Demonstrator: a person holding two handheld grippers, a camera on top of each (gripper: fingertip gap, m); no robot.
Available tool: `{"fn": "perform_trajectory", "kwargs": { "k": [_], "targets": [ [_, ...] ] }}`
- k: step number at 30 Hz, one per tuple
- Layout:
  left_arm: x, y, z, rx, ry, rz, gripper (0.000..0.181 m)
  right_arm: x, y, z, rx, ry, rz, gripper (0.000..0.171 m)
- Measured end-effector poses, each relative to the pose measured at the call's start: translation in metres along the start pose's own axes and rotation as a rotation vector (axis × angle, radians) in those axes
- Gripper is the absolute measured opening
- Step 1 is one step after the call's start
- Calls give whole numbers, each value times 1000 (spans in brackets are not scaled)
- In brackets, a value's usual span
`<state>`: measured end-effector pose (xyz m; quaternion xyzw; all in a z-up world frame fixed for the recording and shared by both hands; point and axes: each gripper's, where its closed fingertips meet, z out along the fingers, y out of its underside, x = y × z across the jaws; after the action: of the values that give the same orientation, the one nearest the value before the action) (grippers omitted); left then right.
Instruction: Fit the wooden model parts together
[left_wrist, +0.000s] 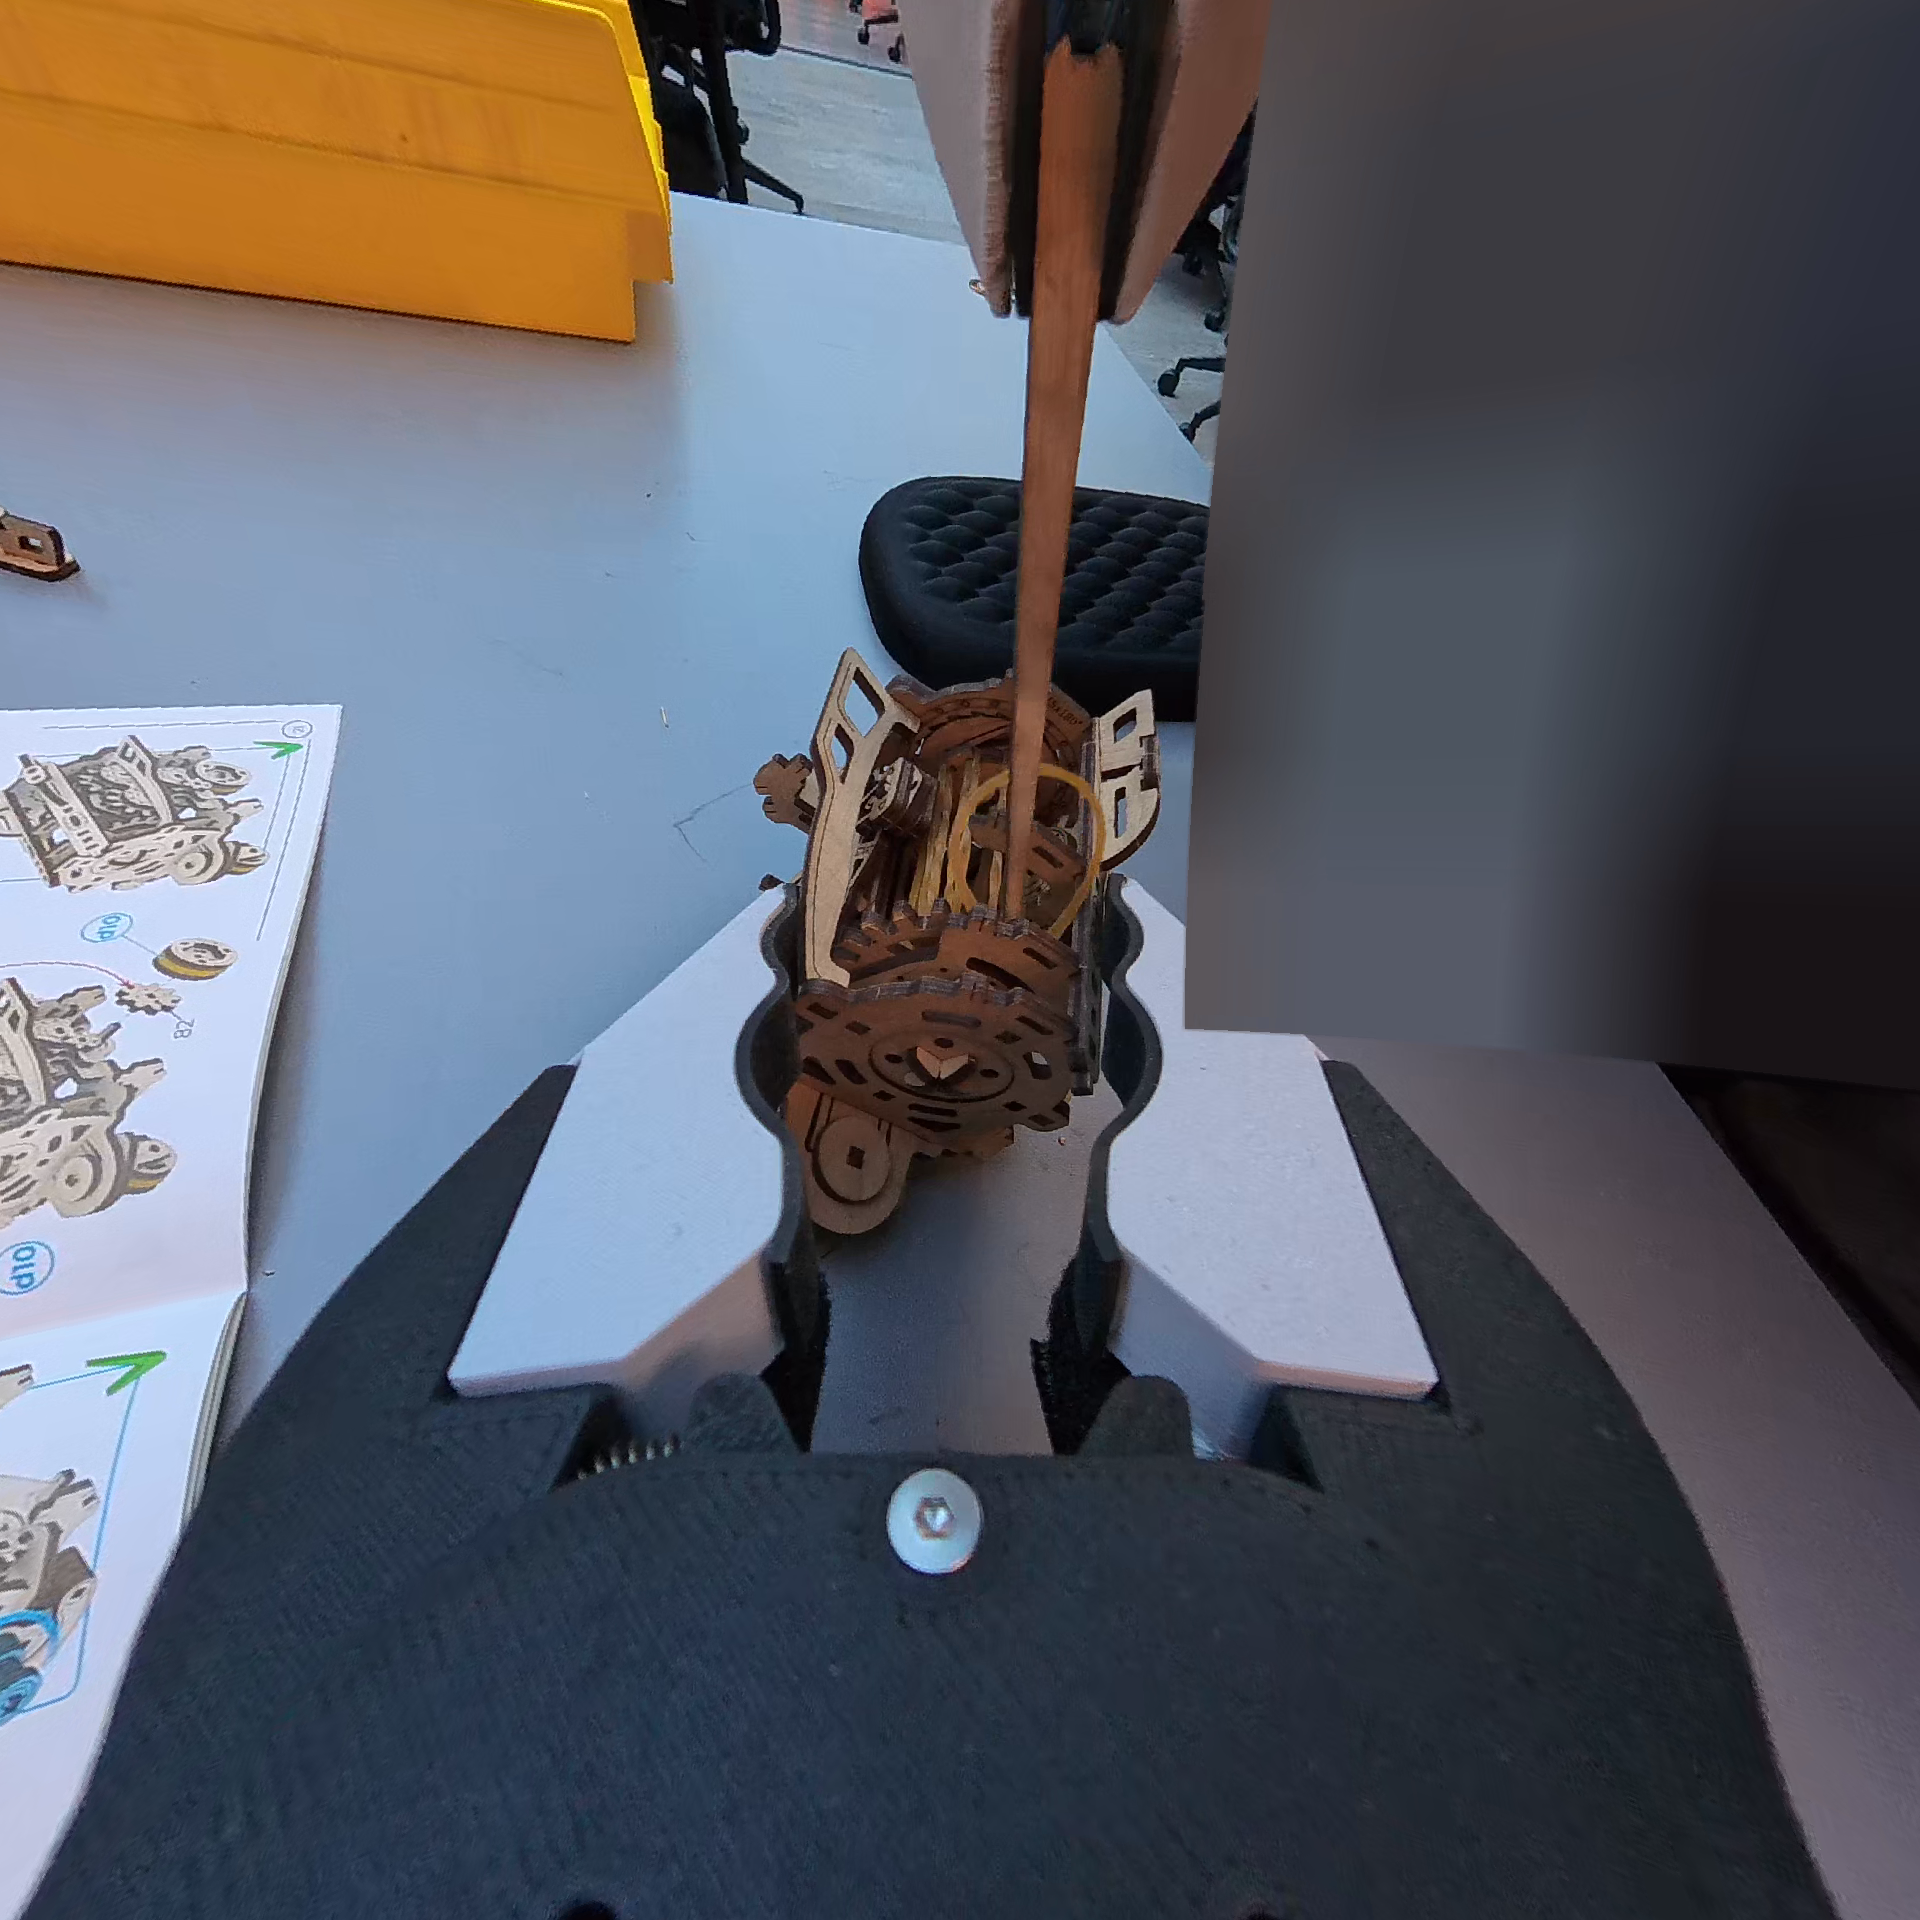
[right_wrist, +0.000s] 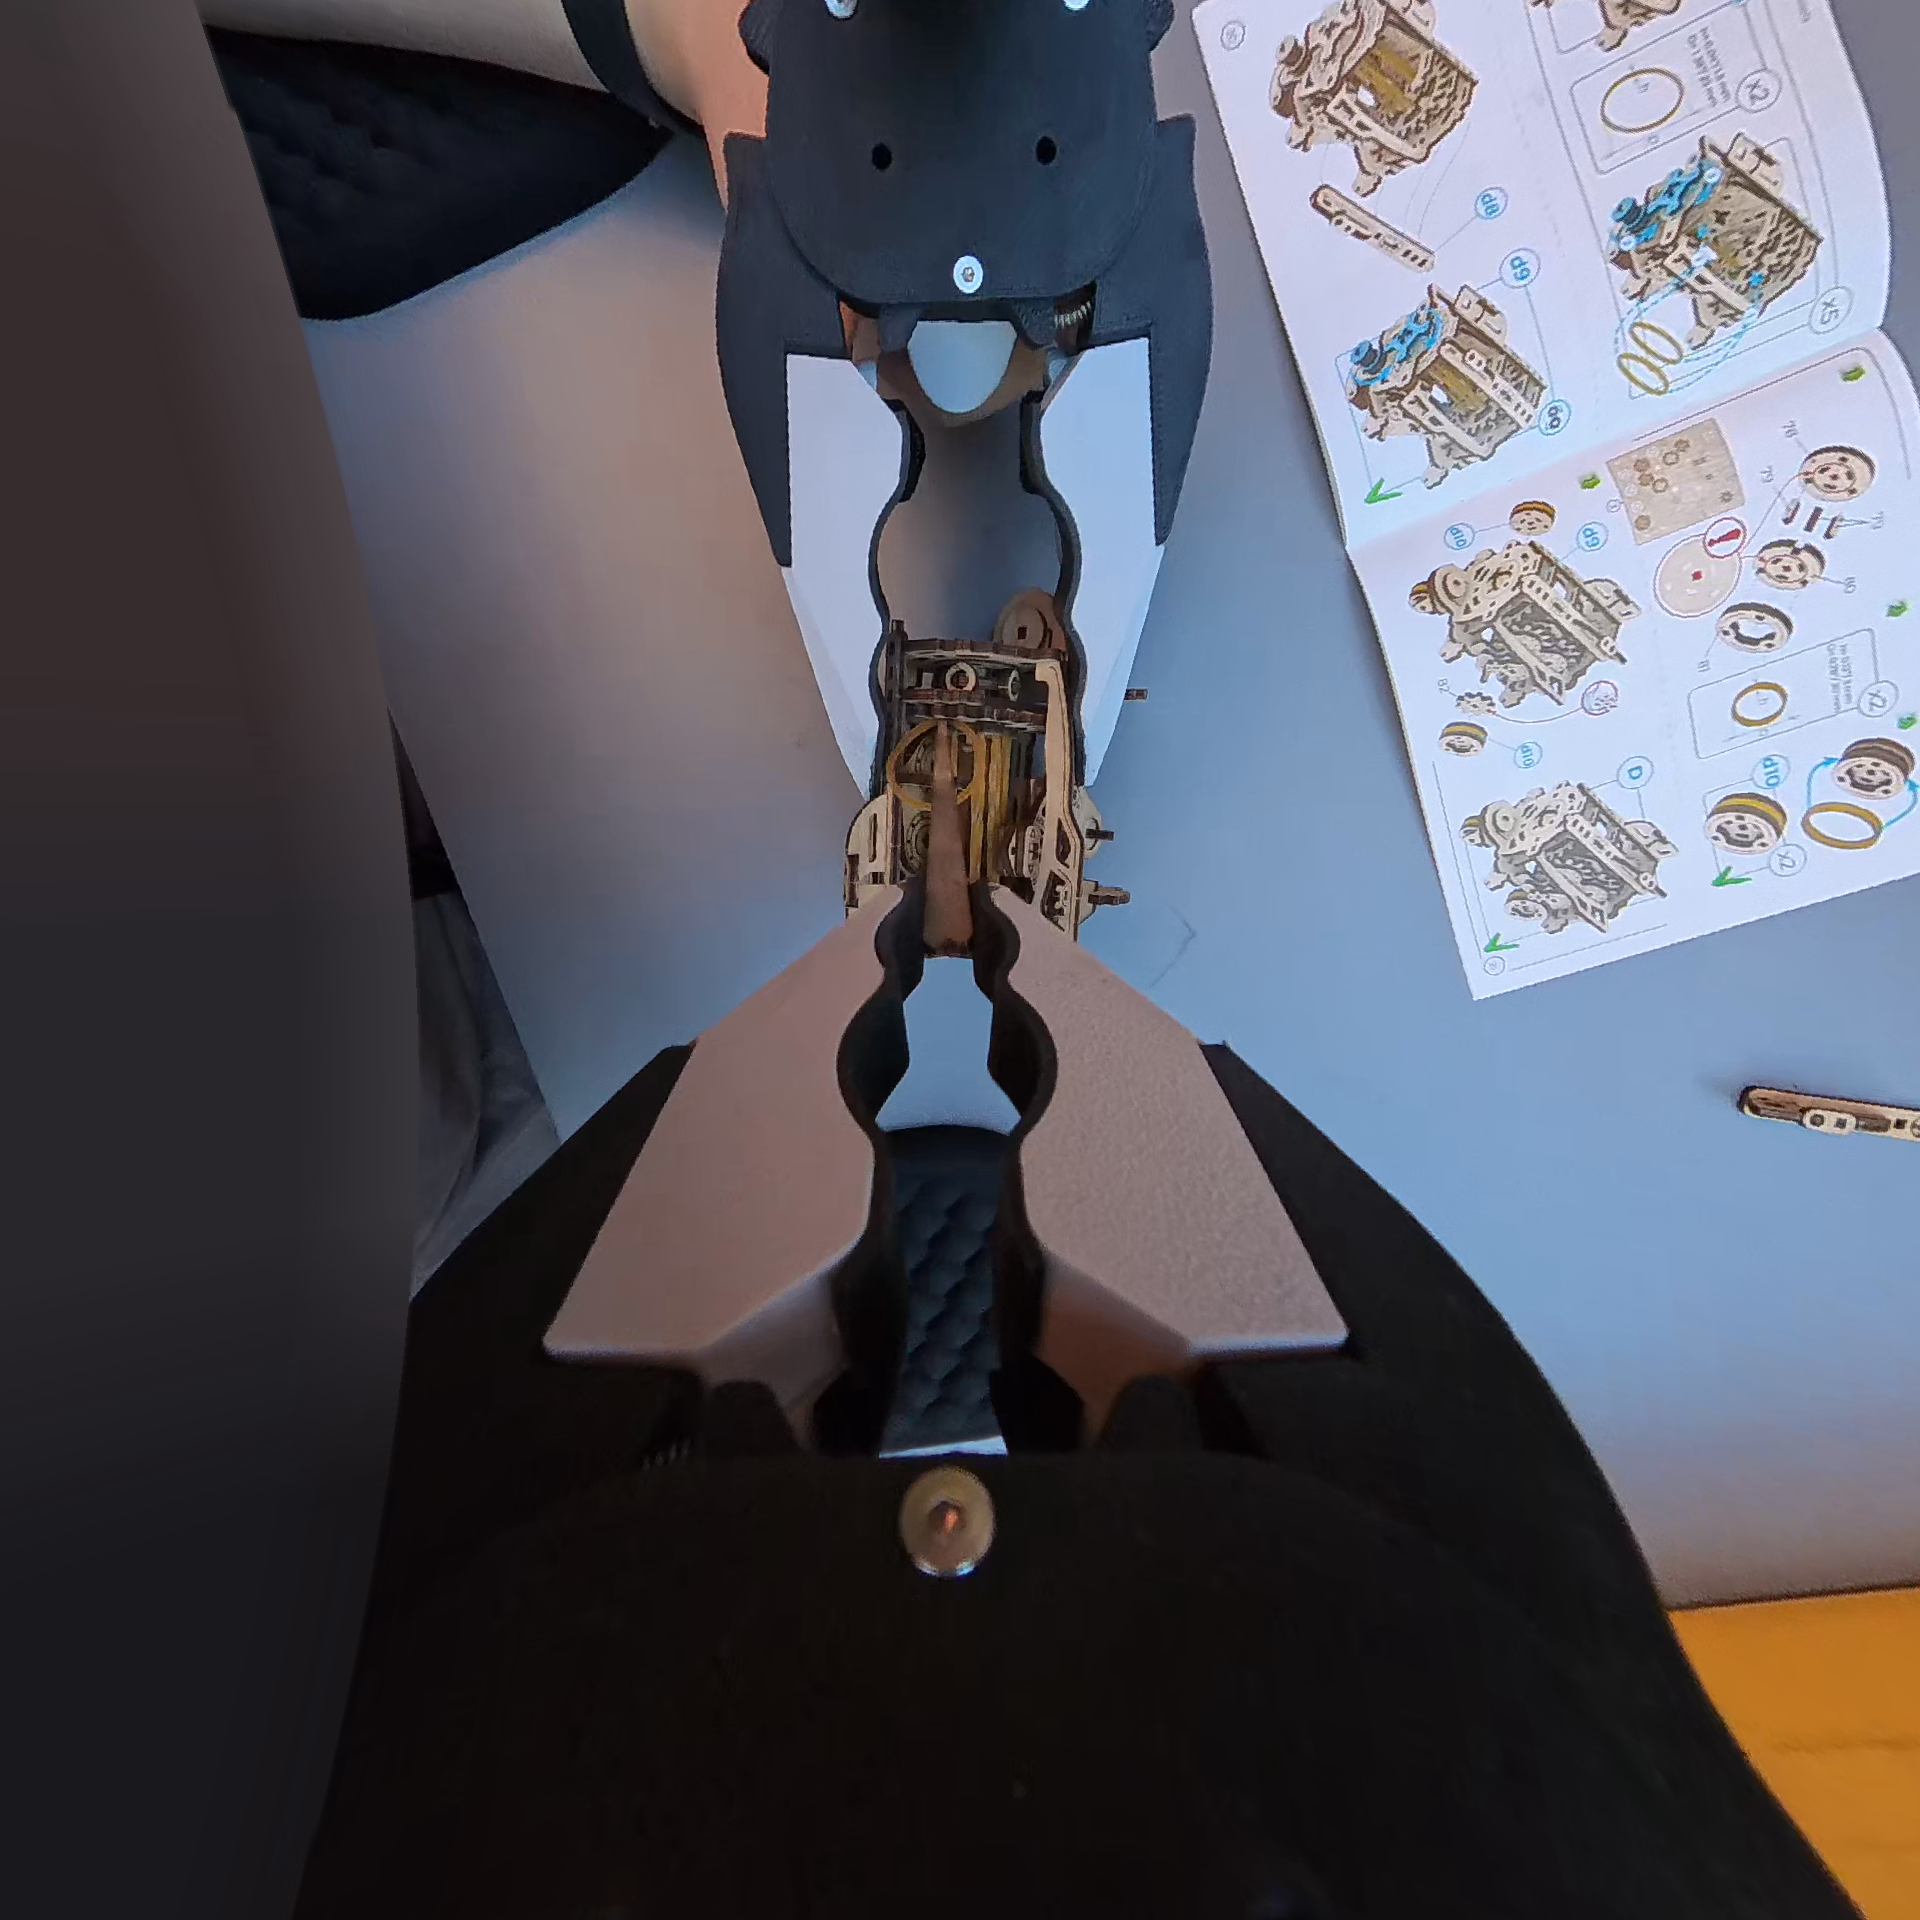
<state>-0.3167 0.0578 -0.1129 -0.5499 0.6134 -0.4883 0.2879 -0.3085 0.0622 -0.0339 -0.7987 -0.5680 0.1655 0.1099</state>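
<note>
A wooden model (left_wrist: 935, 1029) with gears and yellow rubber bands (left_wrist: 1086, 821) rests on the grey table (left_wrist: 468, 540). My left gripper (left_wrist: 945, 914) is shut on it, one finger on each side. My right gripper (left_wrist: 1060, 301) comes down from above, shut on a thin wooden stick (left_wrist: 1049, 520). The stick's tip reaches inside the model among the rubber bands. In the right wrist view, my right gripper (right_wrist: 945, 914) pinches the stick (right_wrist: 943, 831) right over the model (right_wrist: 977, 707), and the left gripper (right_wrist: 977, 748) reaches in from the top.
An open instruction booklet (left_wrist: 135, 987) lies left of the model, also in the right wrist view (right_wrist: 1621, 520). A loose wooden part (right_wrist: 1829, 1120) lies on the table. Yellow bins (left_wrist: 312, 156) stand at the back left. A black quilted cushion (left_wrist: 1122, 582) lies behind the model. The gap from one gripper's tips to the other's is roughly 9 cm.
</note>
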Motion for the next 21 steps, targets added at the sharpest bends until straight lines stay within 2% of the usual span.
{"fn": "perform_trajectory", "kwargs": {
  "k": [9, 21],
  "targets": [
    [0, 0, 0, 1, 1, 0, 55, 0, 8, -2, 91, 66, -31, 7],
    [0, 0, 0, 1, 1, -2, 55, -2, 10, -1, 180, 62, -21, 7]
  ]
}}
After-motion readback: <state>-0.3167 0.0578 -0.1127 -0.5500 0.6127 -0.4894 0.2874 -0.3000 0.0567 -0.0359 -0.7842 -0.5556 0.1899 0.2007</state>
